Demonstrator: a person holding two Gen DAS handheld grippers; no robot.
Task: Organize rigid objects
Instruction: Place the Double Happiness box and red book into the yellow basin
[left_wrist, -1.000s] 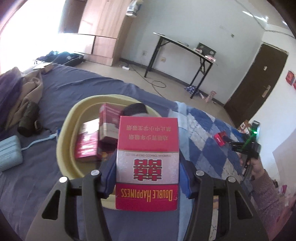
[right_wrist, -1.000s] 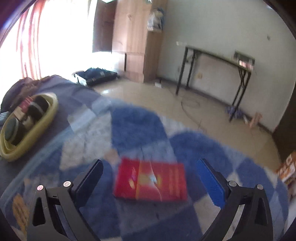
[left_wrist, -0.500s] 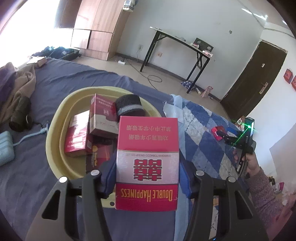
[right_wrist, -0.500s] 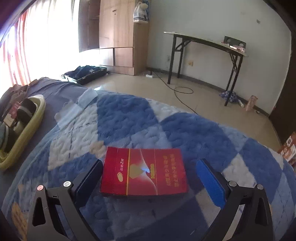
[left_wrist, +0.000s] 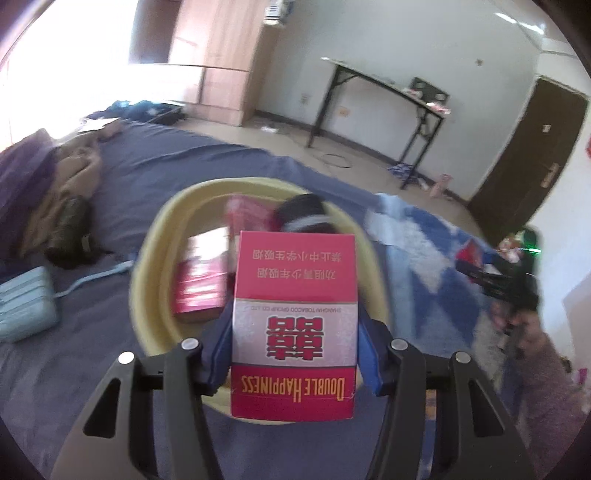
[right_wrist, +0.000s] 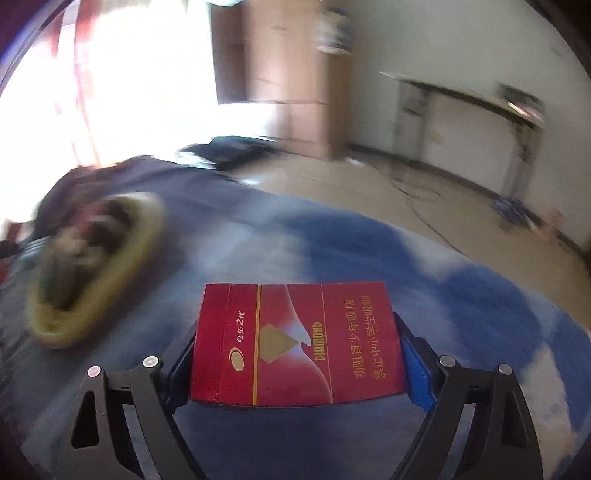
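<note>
the double happiness carton (left_wrist: 293, 325) sits clamped between the blue pads of our left tool (left_wrist: 295, 354), held above the near rim of the yellow basin (left_wrist: 147, 266) on the bed. inside the basin we can see a couple more red boxes (left_wrist: 201, 284) and a dark roll (left_wrist: 304, 216). over on the right, the red diamond carton (right_wrist: 295, 343) lies crosswise between the fingers of our right tool (right_wrist: 295, 354), whose jaws are closing, with both pads right up against its short ends. it's above the blue and white quilt (right_wrist: 461, 280), and the basin is off to the left there, blurry (right_wrist: 96, 266).
</note>
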